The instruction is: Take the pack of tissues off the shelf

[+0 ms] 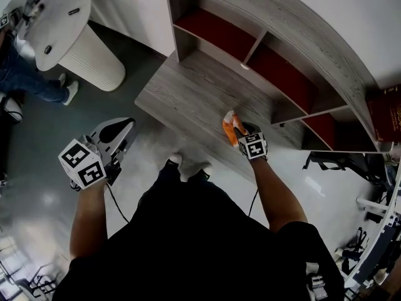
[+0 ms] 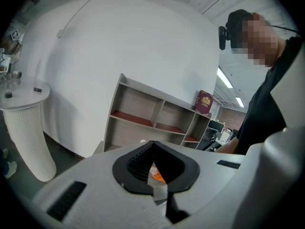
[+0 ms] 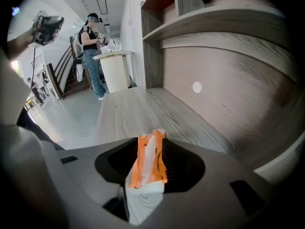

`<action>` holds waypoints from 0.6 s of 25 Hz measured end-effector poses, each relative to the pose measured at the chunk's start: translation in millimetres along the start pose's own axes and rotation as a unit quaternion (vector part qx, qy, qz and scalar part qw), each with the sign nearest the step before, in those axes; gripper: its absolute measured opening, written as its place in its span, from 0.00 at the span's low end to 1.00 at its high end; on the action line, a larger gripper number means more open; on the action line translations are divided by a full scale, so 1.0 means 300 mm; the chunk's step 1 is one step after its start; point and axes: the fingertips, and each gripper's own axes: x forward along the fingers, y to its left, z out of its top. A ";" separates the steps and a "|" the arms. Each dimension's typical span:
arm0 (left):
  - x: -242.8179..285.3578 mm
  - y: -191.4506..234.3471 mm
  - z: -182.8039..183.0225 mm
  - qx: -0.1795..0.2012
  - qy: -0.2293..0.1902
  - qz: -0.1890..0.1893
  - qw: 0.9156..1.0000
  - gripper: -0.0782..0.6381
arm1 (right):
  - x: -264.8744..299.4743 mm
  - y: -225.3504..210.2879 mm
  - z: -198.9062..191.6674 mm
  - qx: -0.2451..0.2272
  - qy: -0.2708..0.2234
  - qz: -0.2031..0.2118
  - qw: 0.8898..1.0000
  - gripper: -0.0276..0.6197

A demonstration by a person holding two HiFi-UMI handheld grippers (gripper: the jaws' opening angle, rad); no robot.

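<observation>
The orange and white pack of tissues (image 1: 230, 128) stands on edge on the low wooden ledge (image 1: 188, 96) in front of the shelf unit (image 1: 282, 74). My right gripper (image 1: 240, 130) points down at it, and in the right gripper view the pack (image 3: 151, 159) stands between the parted jaws of this gripper (image 3: 151, 144), whose pads lie close to its sides without squeezing it. My left gripper (image 1: 123, 130) hangs over the floor to the left, away from the shelf, tips together and empty. In its own view my left gripper (image 2: 152, 146) shows a sliver of the pack (image 2: 157, 176) behind its tips.
The shelf's red-floored compartments (image 1: 216, 33) hold nothing. A dark red book (image 1: 385, 114) stands on the shelf's right end. A white pedestal table (image 1: 66, 27) stands at the far left, with a person (image 1: 28, 77) beside it. Black equipment (image 1: 341, 162) sits on the floor at the right.
</observation>
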 end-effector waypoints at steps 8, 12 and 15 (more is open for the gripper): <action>0.035 -0.039 0.016 0.007 -0.004 -0.017 1.000 0.13 | -0.037 -0.018 -0.011 0.040 -0.009 -0.001 0.999 0.31; 0.032 -0.048 0.026 0.011 -0.006 -0.020 1.000 0.13 | -0.061 -0.032 0.005 0.047 -0.015 -0.007 0.999 0.32; 0.025 -0.048 0.033 0.013 -0.008 -0.019 1.000 0.13 | -0.071 -0.042 0.013 0.058 -0.021 -0.012 0.998 0.32</action>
